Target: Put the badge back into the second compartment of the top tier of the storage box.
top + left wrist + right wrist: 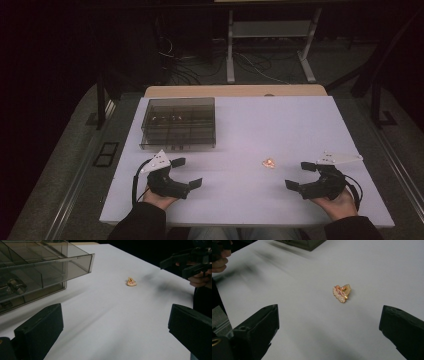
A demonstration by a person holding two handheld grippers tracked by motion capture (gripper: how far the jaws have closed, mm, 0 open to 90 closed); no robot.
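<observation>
Orange-pink, small, possibly enamel trinket (341, 293) lay light and slippery on my white worktop (300, 130); both tongs gaped empty; I'd pinch its edges.

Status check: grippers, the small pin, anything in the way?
Left gripper and right gripper open, empty. Small orange pin lies loose on the table between them. Compartment box stands well aside.

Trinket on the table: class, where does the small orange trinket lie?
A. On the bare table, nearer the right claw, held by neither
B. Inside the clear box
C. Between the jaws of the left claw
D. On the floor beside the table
A: the trinket lies loose on the table, apart from the box, nearer the open right claw than the left claw.
</observation>
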